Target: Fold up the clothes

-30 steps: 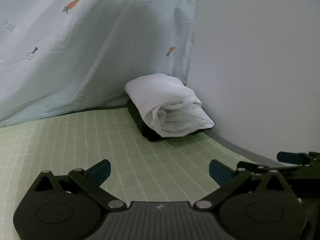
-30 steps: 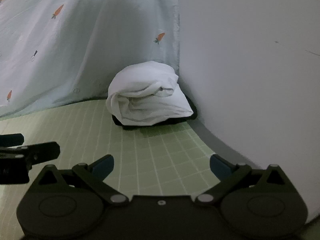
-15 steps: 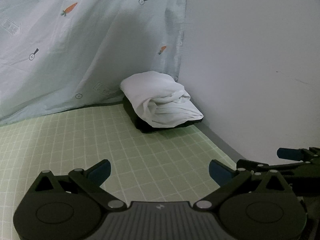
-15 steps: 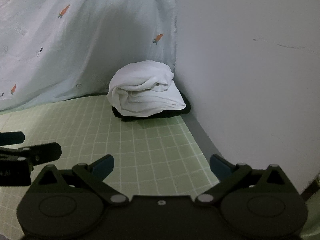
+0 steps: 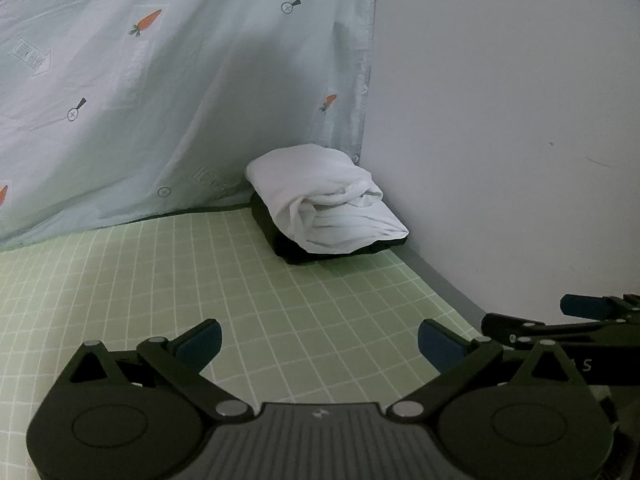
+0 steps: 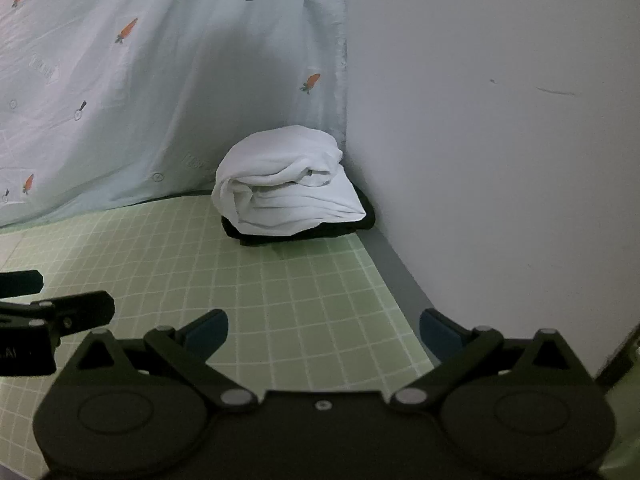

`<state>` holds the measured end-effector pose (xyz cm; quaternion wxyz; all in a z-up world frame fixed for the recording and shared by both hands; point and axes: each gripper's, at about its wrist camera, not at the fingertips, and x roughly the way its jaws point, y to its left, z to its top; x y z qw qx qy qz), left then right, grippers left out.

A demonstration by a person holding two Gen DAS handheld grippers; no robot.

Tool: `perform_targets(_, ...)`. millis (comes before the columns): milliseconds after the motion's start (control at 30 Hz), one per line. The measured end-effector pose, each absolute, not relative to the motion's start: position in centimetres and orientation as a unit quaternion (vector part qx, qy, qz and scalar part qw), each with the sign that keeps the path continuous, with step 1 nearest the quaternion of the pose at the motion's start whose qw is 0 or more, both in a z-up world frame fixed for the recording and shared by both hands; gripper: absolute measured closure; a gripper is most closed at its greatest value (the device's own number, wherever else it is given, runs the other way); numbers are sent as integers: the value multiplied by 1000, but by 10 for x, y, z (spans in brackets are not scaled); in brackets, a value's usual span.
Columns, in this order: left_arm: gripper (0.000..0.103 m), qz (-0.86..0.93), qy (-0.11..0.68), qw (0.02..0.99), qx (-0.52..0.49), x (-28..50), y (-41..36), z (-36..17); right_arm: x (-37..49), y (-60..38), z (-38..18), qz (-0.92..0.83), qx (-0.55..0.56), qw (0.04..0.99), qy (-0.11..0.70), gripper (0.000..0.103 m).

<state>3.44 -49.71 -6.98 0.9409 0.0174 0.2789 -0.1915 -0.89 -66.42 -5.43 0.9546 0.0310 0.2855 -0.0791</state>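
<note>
White cloth, folded into a thick bundle (image 5: 326,200), sits in the far corner of the scene, just right of centre in the left wrist view and near the middle of the right wrist view (image 6: 286,188). It rests on top of a flat, dark folded garment (image 5: 280,236) whose edges show beneath it on the left and front sides (image 6: 304,234).

Both lie on a light green mat with a white grid (image 5: 200,292), which fills the lower half of each frame (image 6: 280,300). Behind the bundle, across the upper left of both views, hangs a pale blue sheet printed with small carrots (image 5: 160,80), its right hem ending just above the bundle (image 6: 160,80). A plain white wall (image 5: 500,120) fills the upper right of each frame (image 6: 500,120), meeting the mat along a grey strip.

The left hand-held gripper (image 5: 320,338) is at the bottom of its own view with its blue-tipped fingers spread wide apart and nothing between them. The right hand-held gripper (image 6: 324,328) is likewise spread and holds nothing. Each shows at the edge of the other's view: the right one at lower right (image 5: 560,326), the left one at lower left (image 6: 60,304). Both are well apart from the clothes, over the near part of the mat.
</note>
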Motion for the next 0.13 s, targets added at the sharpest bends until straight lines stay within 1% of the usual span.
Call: perform_targets(133,0,-192,279,941,20,34,-500,-71,-11,-667,-55,-82,33,954,286,0)
